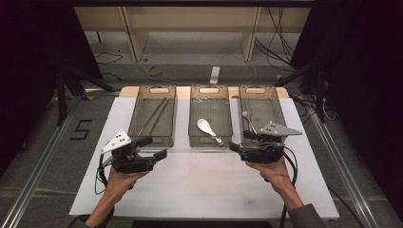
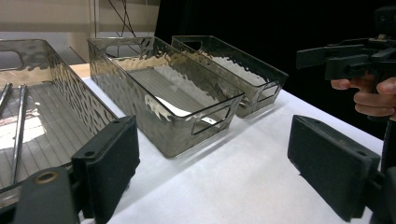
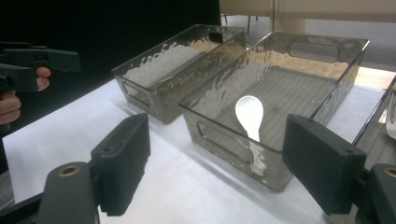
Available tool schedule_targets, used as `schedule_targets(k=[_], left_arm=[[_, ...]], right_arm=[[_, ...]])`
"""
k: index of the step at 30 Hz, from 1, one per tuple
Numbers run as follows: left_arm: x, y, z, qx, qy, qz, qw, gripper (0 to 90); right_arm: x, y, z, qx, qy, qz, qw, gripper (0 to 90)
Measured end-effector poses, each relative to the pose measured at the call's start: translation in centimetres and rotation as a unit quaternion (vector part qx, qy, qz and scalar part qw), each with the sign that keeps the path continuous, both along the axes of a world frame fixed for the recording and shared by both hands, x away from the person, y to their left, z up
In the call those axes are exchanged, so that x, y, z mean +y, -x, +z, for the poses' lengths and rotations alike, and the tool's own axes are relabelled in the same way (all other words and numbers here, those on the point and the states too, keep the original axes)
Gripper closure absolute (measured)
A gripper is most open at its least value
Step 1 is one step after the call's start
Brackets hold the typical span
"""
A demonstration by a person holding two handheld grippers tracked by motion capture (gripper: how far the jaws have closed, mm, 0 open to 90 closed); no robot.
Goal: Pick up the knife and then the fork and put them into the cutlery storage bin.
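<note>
Three smoked clear bins stand in a row at the back of the white table [image 1: 204, 185]. The left bin [image 1: 134, 114] holds a pair of metal chopsticks [image 1: 154, 116] [image 2: 18, 126]. A white spoon [image 1: 205, 126] [image 3: 250, 114] lies in the middle bin [image 1: 192, 114] [image 3: 219, 140], its handle toward the front wall. A metal utensil [image 1: 248, 119] lies in the right bin [image 1: 280, 114]. My left gripper [image 1: 153, 147] [image 2: 219, 154] hovers open by the left bin's front corner, empty. My right gripper [image 1: 241, 140] [image 3: 217, 168] stands open and empty, facing the middle bin's front.
In the left gripper view the other hand's gripper [image 2: 345, 58] shows at the far right; in the right gripper view the other gripper [image 3: 37, 60] shows at the far left. A wide bare strip of table lies between the bins and the front edge. Cables and shelf legs stand beyond.
</note>
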State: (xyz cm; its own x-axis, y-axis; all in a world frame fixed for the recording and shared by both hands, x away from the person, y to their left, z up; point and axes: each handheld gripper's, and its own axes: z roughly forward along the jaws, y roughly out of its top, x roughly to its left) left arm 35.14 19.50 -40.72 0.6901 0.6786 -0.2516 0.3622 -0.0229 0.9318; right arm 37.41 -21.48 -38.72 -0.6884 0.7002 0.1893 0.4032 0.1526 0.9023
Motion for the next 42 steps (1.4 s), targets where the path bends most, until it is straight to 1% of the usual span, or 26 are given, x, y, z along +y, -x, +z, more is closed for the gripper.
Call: schedule_targets(k=[3,8,11,13,17,19,22,27,30,32,34,37,40,42], left_arm=[[0.0,0.0,0.0,0.000,0.000,-0.001,1.0000,15.9],[-0.1,0.0,0.0,0.000,0.000,-0.002,1.0000,15.9],[-0.1,0.0,0.0,0.000,0.001,-0.003,1.0000,15.9],[-0.1,0.0,0.0,0.000,0.001,-0.003,1.0000,15.9],[-0.1,0.0,0.0,0.000,0.001,-0.004,1.0000,15.9],[-0.1,0.0,0.0,0.000,0.000,-0.004,1.0000,15.9],[-0.1,0.0,0.0,0.000,0.001,-0.004,1.0000,15.9],[-0.1,0.1,0.0,0.001,0.000,-0.005,1.0000,15.9],[-0.1,0.1,0.0,0.001,0.001,-0.006,1.0000,15.9],[-0.1,0.1,0.0,0.001,0.000,-0.007,1.0000,15.9],[-0.1,0.1,0.0,0.001,-0.002,-0.009,1.0000,15.9],[-0.2,0.1,0.0,0.001,-0.003,-0.010,0.9999,15.9],[-0.2,0.1,0.0,0.003,-0.003,-0.011,0.9999,15.9],[-0.2,0.1,0.0,0.004,-0.003,-0.012,0.9999,15.9]], right_arm=[[0.0,0.3,0.0,-0.006,0.001,-0.003,1.0000,24.2],[-0.1,0.9,-0.1,-0.015,-0.002,0.002,0.9999,23.0],[-0.2,1.4,-0.3,-0.023,0.002,0.002,0.9997,22.7],[-0.4,1.8,-0.4,-0.025,-0.003,0.003,0.9997,22.4],[-0.7,2.5,-0.6,-0.039,-0.008,0.001,0.9992,21.9],[-0.9,2.8,-0.8,-0.039,-0.012,0.002,0.9992,21.1],[-1.1,3.3,-1.1,-0.045,-0.008,0.001,0.9989,20.0],[-1.3,4.0,-1.9,-0.041,-0.005,-0.001,0.9991,18.5],[-1.6,4.3,-2.3,-0.038,-0.009,-0.005,0.9992,17.7],[-1.7,4.5,-2.6,-0.039,-0.005,-0.006,0.9992,17.2],[-1.9,4.7,-2.8,-0.035,-0.005,-0.009,0.9993,17.0],[-2.1,5.0,-3.2,-0.031,0.003,-0.012,0.9995,16.8],[-2.4,5.3,-3.7,-0.025,0.002,-0.017,0.9995,16.8],[-2.6,5.4,-4.0,-0.023,0.006,-0.020,0.9995,16.7]])
